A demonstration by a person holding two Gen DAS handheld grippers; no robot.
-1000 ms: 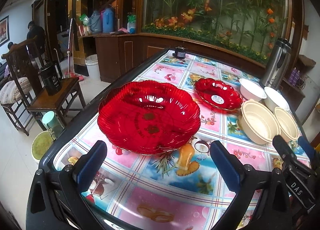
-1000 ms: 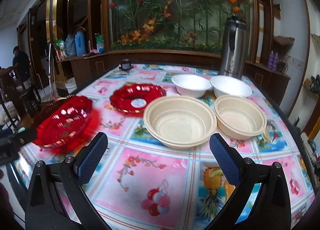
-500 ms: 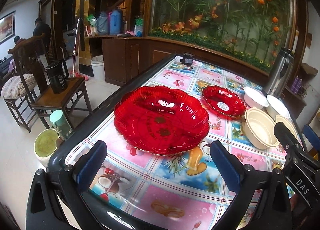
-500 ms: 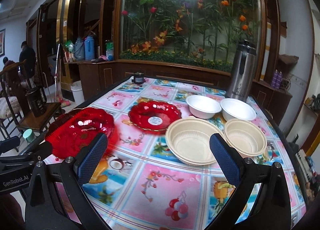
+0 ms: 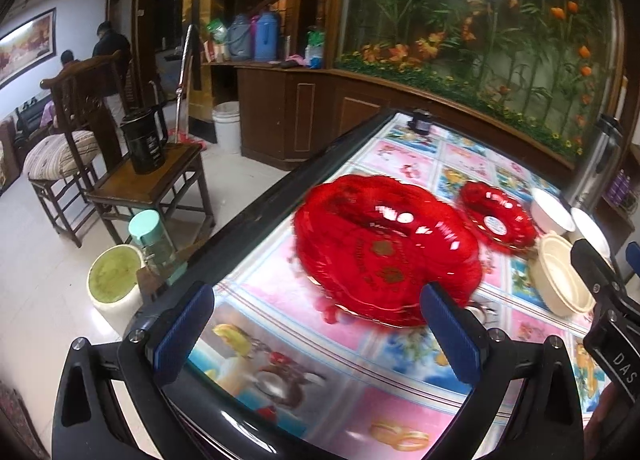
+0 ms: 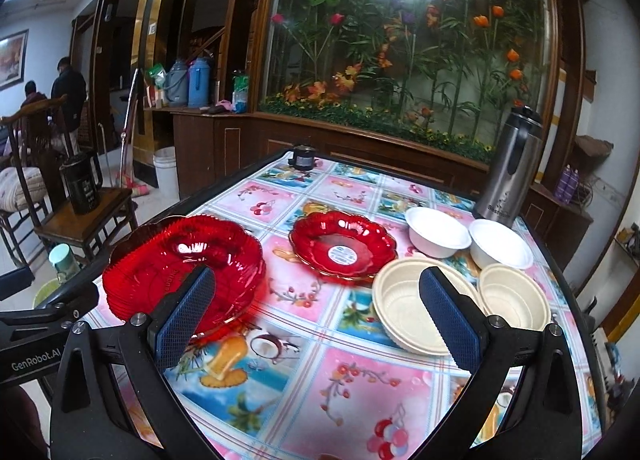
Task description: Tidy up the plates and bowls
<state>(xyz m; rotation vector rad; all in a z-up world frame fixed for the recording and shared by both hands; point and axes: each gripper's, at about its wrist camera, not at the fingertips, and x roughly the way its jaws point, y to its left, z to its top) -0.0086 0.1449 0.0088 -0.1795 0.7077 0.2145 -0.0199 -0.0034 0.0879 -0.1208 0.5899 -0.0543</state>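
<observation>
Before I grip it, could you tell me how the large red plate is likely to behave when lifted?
The large red plate looks like glossy moulded glass or plastic, so probably rigid and slippery against the pads. Its thin scalloped rim may chip if pinched hard. Being wide and shallow, it will likely tilt when held by one edge.

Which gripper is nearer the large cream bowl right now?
Right. The right gripper hovers open just in front of the large cream bowl; the left gripper sits off by the big red plate, bowl well to its right.

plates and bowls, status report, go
Left gripper and right gripper open, empty. Two red plates and four bowls unstacked on table. Nothing in the way.
</observation>
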